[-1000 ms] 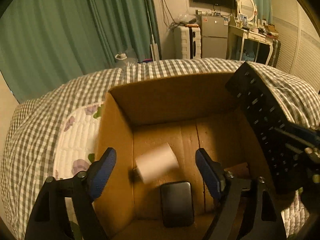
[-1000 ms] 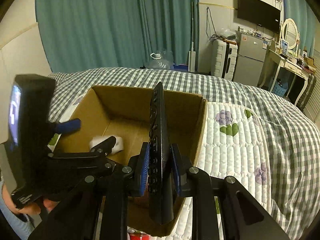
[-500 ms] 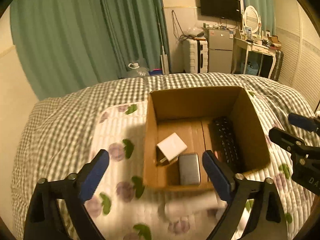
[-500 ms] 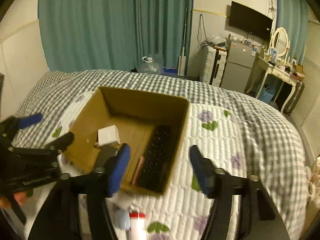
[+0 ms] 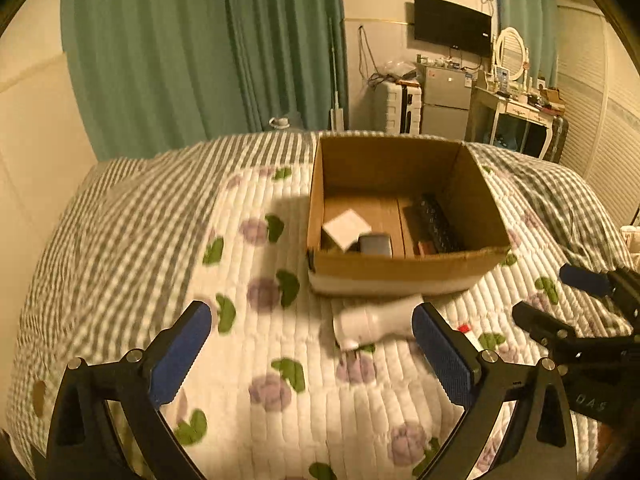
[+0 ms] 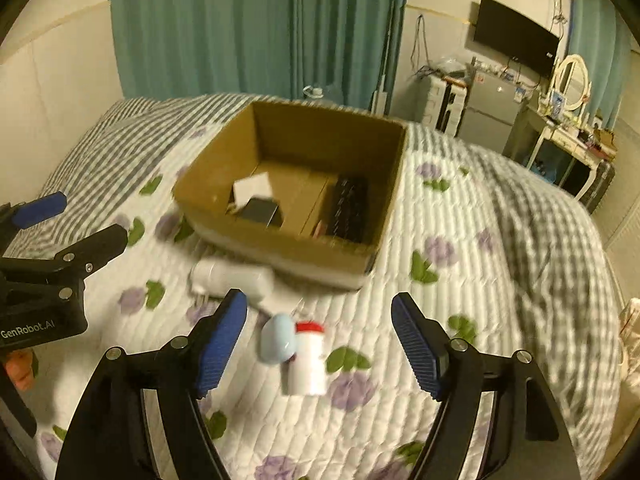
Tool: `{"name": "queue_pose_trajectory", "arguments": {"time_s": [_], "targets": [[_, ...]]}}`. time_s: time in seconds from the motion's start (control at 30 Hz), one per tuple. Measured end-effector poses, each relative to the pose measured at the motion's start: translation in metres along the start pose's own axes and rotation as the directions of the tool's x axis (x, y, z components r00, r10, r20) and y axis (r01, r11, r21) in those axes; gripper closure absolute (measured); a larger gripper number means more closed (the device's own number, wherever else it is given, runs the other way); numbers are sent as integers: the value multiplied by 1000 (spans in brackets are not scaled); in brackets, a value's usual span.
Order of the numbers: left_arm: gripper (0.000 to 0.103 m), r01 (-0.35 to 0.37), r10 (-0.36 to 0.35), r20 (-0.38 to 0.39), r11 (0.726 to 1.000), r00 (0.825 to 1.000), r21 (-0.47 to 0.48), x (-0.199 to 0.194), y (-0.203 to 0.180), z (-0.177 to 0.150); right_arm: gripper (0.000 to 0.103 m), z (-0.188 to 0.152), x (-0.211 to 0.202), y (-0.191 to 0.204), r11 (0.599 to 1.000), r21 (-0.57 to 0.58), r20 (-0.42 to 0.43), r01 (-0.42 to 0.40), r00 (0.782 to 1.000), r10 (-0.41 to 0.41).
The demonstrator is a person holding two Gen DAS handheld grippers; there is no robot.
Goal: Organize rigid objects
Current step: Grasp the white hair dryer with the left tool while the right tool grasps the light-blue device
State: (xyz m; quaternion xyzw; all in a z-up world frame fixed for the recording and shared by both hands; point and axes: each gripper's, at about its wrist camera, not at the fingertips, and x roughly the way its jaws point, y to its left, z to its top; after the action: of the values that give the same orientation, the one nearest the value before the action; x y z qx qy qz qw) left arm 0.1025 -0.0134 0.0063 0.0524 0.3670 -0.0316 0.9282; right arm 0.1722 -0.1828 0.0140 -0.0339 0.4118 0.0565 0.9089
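Note:
An open cardboard box (image 5: 396, 270) (image 6: 296, 254) stands on the quilted bed. It holds a white cube (image 5: 346, 229) (image 6: 253, 187), a dark flat case (image 5: 375, 245) (image 6: 262, 211) and a black remote (image 5: 436, 224) (image 6: 350, 208). A white bottle (image 5: 376, 322) (image 6: 230, 276) lies in front of the box. A light blue egg shape (image 6: 277, 338) and a white bottle with a red cap (image 6: 307, 358) lie nearer. My left gripper (image 5: 312, 354) is open and empty above the quilt. My right gripper (image 6: 318, 342) is open and empty above the small items.
The white floral quilt (image 5: 260, 360) lies over a checked blanket (image 5: 120, 216). Green curtains (image 5: 200, 60), a TV (image 5: 452, 26), a small fridge (image 5: 446, 102) and a dressing table (image 5: 516, 108) stand beyond the bed. The right gripper shows in the left wrist view (image 5: 560, 300).
Both grippers have pulled back from the box. The right gripper let go of the black remote, which now lies in the box. The white cube now rests on the box floor.

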Motion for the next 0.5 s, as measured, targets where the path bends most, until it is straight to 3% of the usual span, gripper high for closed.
{"name": "queue_pose_trajectory", "arguments": {"time_s": [0.13, 0.3, 0.33, 0.4, 0.5], "targets": [[0, 4, -7, -37, 998, 999, -59, 16, 6, -20, 28, -16, 27, 10, 999, -12, -58, -39, 998, 39], [0, -5, 4, -51, 999, 999, -38, 33, 6, -33, 31, -28, 66, 22, 997, -43, -127, -65, 990, 59], [0, -5, 3, -52, 999, 999, -37, 35, 6, -36, 34, -30, 74, 24, 996, -47, -143, -70, 988, 62], [0, -1, -2, -61, 999, 998, -41, 41, 6, -40, 52, -34, 87, 28, 994, -43, -174, -97, 981, 88], [0, 15, -18, -85, 999, 996, -41, 51, 4, -44, 63, -38, 96, 31, 992, -50, -198, -117, 974, 105]]}}
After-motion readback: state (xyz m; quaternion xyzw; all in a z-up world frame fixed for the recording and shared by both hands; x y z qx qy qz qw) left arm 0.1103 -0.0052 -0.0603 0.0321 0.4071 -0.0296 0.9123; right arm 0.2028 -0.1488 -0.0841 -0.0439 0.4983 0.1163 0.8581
